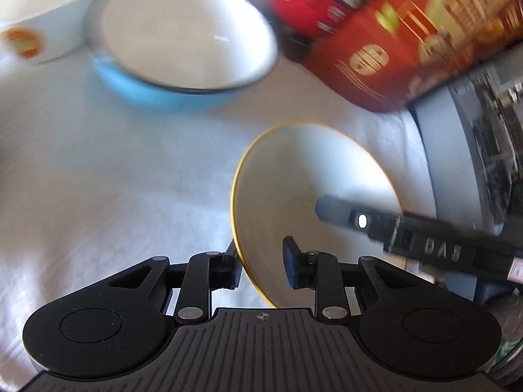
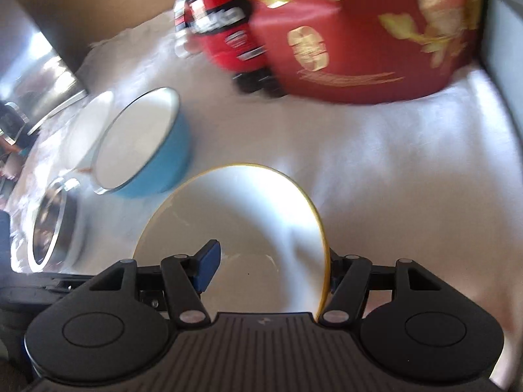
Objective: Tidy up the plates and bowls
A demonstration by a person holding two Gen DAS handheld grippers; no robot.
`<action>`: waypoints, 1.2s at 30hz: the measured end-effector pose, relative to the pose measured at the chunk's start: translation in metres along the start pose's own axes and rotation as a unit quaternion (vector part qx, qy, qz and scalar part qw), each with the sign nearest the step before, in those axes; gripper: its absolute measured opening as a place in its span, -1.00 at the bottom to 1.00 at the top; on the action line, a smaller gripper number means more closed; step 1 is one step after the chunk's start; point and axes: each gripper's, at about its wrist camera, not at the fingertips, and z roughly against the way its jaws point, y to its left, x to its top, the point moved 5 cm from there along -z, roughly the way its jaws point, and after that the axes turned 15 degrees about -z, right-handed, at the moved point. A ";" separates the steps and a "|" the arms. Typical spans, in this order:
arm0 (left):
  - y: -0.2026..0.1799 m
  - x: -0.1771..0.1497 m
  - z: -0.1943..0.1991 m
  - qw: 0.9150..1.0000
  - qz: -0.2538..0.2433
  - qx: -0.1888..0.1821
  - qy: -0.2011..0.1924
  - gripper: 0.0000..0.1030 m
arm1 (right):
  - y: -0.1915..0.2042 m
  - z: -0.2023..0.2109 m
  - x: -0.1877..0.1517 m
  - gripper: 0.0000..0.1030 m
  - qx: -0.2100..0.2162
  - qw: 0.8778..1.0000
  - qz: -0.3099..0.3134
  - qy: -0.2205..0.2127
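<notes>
A: What's the surface like?

B: A bench (image 2: 408, 170) under a white, slightly wrinkled cloth, brightly lit. At the back stand a big red box with gold print (image 2: 366, 32) and, just beside it, a red container with black and white lettering (image 2: 222, 36). Both views are blurred, so I cannot read the print.

A: Where is the yellow-rimmed plate?

B: The yellow-rimmed white plate (image 1: 310, 176) is near the front of the bench, tilted up rather than lying flat, with both tools at its rim. The left hand-held gripper (image 1: 261, 261) has the plate's edge running between its fingers; one finger sits behind the rim, the blue-padded one in front. There looks to be a gap at the blue pad, so I cannot tell whether it is clamped.

A: And the right one?

B: The right hand-held gripper (image 2: 271, 271) straddles the opposite edge of the plate. Its blue pad stands clear over the plate's face and its other finger is hidden behind the rim, so the jaws look parted, not pinching. In the left view its finger reaches across the plate.

A: Other dishes?

B: A blue bowl with a white inside (image 1: 179, 36) sits farther back, a white dish (image 1: 39, 9) touching it, and a shiny metal bowl (image 2: 49, 225) lies near the bench's left edge.
</notes>
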 end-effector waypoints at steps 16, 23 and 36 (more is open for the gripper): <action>0.102 -0.043 0.063 0.993 0.095 0.051 -0.049 -0.41 | 0.129 -0.047 -0.076 0.27 0.050 0.990 0.092 0.097; 0.104 -0.038 0.064 0.994 0.089 0.034 -0.061 -0.42 | 0.129 -0.047 -0.082 0.27 0.038 0.991 0.091 0.089; 0.100 -0.008 0.108 0.991 0.020 0.057 -0.121 -0.42 | 0.081 -0.008 -0.050 0.39 0.015 0.999 0.013 -0.039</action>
